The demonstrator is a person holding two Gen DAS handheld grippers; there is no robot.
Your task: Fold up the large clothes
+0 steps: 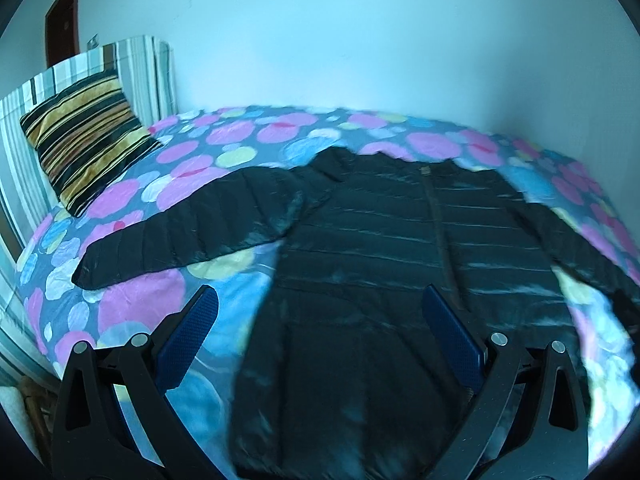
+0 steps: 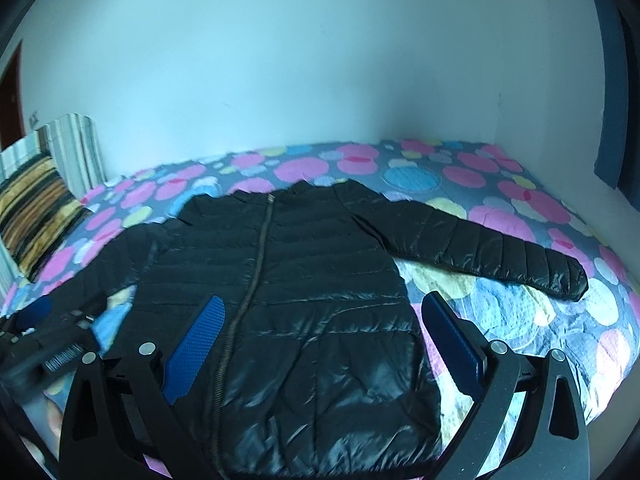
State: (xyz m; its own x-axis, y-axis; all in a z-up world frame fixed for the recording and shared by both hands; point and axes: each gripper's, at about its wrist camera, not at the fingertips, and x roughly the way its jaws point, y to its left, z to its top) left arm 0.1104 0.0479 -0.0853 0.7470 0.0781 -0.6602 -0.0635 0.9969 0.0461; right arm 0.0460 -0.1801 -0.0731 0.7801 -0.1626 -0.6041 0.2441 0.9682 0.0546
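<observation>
A black quilted puffer jacket (image 1: 380, 248) lies flat and face up on the bed, zipper closed, both sleeves spread out to the sides. It also shows in the right wrist view (image 2: 288, 280). My left gripper (image 1: 318, 312) is open and empty, held above the jacket's lower left part. My right gripper (image 2: 320, 320) is open and empty above the jacket's lower right part. The left gripper (image 2: 44, 332) shows blurred at the left edge of the right wrist view.
The bed (image 2: 500, 208) has a cover with pink, blue and yellow circles. A striped brown and black pillow (image 1: 86, 136) leans on a striped headboard (image 1: 140, 72) at the left. A pale wall runs behind the bed.
</observation>
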